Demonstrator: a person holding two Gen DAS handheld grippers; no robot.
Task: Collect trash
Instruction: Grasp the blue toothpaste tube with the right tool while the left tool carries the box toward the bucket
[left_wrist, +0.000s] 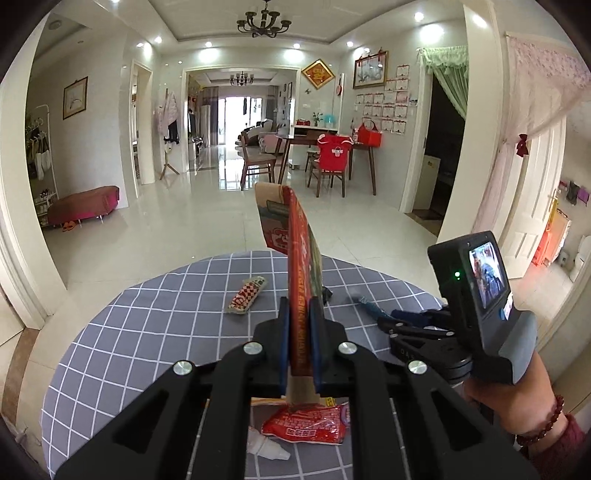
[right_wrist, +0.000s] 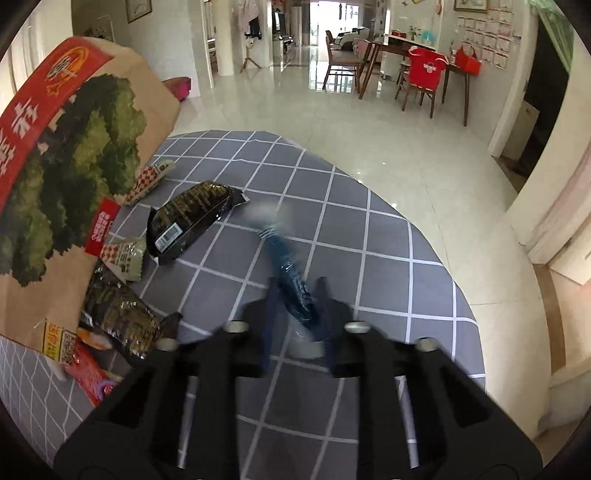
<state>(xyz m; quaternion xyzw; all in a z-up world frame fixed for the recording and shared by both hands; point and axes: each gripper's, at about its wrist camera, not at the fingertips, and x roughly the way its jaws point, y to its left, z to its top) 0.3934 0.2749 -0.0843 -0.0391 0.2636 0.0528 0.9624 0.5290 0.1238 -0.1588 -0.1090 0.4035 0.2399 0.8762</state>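
Checked tablecloth (right_wrist: 369, 240), red-and-brown printed paper bag (left_wrist: 301, 295)

A paper bag (left_wrist: 301, 266) stands upright between the jaws of the left hand-held gripper (left_wrist: 299, 325) above the worktop (left_wrist: 147, 332). A wrapper (right_wrist: 291, 280) lies between the right hand-held gripper's (right_wrist: 297, 295) fingers. Left of it lie two packets (right_wrist: 192, 218) (right_wrist: 122, 317); a small sachet (left_wrist: 246, 295) lies beyond the bag.
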